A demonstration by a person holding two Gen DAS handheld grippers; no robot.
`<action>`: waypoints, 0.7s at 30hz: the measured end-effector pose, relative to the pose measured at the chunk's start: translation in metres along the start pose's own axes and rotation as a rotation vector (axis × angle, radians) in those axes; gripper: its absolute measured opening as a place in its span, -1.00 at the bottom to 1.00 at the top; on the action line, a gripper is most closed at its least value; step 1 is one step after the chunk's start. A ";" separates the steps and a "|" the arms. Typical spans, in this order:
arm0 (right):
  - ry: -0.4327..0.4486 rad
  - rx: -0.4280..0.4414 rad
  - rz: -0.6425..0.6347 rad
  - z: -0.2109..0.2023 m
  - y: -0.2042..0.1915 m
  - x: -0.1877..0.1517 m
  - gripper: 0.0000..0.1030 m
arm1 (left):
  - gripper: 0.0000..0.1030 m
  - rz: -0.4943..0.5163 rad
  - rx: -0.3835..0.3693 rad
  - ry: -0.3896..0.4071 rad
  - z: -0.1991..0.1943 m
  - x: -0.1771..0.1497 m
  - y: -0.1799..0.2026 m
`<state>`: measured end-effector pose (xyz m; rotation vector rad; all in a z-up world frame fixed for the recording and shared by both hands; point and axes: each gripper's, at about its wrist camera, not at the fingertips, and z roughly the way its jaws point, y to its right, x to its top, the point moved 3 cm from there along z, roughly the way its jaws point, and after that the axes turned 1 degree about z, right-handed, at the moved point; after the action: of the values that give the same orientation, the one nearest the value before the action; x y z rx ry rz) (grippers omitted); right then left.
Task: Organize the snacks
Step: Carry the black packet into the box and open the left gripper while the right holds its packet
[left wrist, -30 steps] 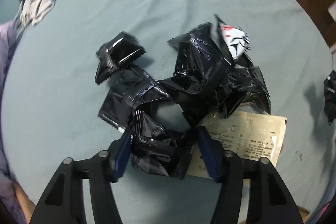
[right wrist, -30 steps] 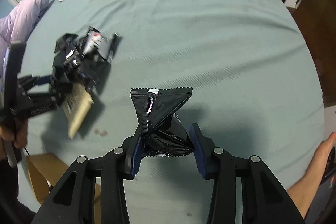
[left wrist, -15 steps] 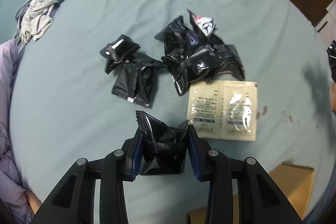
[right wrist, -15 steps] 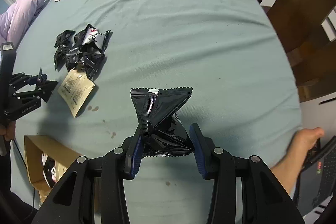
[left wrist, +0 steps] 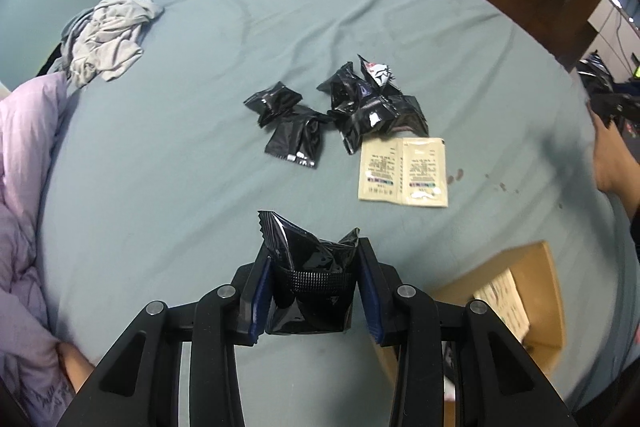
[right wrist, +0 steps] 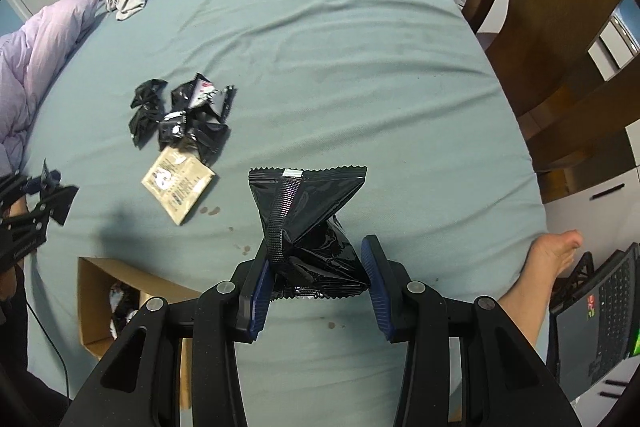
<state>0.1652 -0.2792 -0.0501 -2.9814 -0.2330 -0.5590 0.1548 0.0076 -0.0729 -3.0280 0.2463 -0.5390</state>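
My left gripper (left wrist: 314, 291) is shut on a black snack packet (left wrist: 310, 283) and holds it above the blue bed sheet. A pile of several black snack packets (left wrist: 360, 107) and a beige twin sachet (left wrist: 402, 171) lie further out on the sheet. My right gripper (right wrist: 316, 283) is shut on a larger black snack packet (right wrist: 306, 223), lifted above the sheet. In the right wrist view the pile (right wrist: 182, 115) and the sachet (right wrist: 178, 185) lie to the left. An open cardboard box (right wrist: 96, 307) with packets inside stands at the lower left; it also shows in the left wrist view (left wrist: 520, 291).
A grey garment (left wrist: 106, 41) lies at the far corner of the bed and a lilac quilt (left wrist: 24, 187) along the left side. Dark wooden furniture (right wrist: 560, 7) stands to the right. A bare foot (right wrist: 548, 259) rests at the bed's right edge beside a laptop (right wrist: 592, 327).
My left gripper has closed on one black packet from the pile and lifted it back and up. Both grippers have risen away from the sheet, the right one still holding its packet.
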 end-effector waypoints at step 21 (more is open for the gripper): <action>-0.010 0.005 -0.163 -0.032 -0.042 -0.023 -0.20 | -0.26 0.049 -0.128 -0.085 -0.033 -0.064 0.065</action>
<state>0.1252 -0.2447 -0.0257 -2.9791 -0.4809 -0.5583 0.0745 -0.0467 -0.0693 -3.1490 0.3633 -0.4051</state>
